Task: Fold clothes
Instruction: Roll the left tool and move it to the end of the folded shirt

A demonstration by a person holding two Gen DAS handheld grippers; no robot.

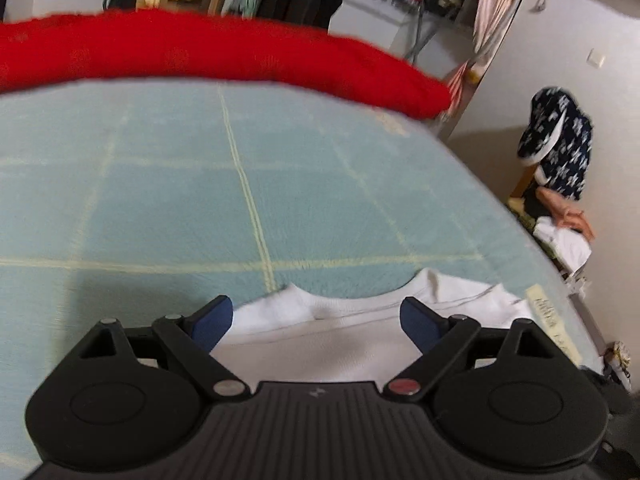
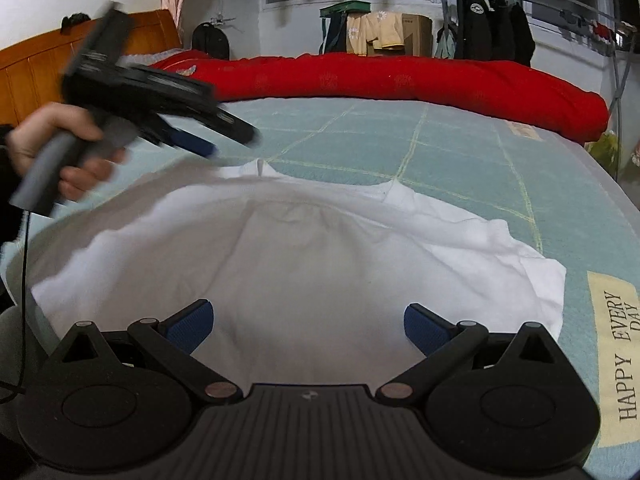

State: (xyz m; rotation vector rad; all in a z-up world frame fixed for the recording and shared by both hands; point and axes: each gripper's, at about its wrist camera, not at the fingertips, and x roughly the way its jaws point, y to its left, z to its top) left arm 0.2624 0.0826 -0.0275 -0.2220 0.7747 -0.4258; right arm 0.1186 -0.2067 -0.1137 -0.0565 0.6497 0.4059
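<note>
A white T-shirt (image 2: 304, 256) lies spread flat on the light blue bed cover (image 2: 440, 152), its neckline toward the far side. My right gripper (image 2: 308, 326) hovers over the shirt's near part, jaws wide open with nothing between the blue pads. In the right wrist view the left gripper (image 2: 216, 144) appears blurred at the left, held by a hand (image 2: 52, 140) above the shirt's far left shoulder. From the left wrist view, my left gripper (image 1: 316, 322) stands open over the collar edge of the T-shirt (image 1: 340, 336), nothing pinched.
A rolled red quilt (image 2: 400, 80) runs along the far side of the bed. A wooden headboard (image 2: 48, 68) rises at the left. Hanging clothes (image 2: 492, 32) and a drying rack stand behind. A pile of garments (image 1: 560, 184) sits beside the bed's right edge.
</note>
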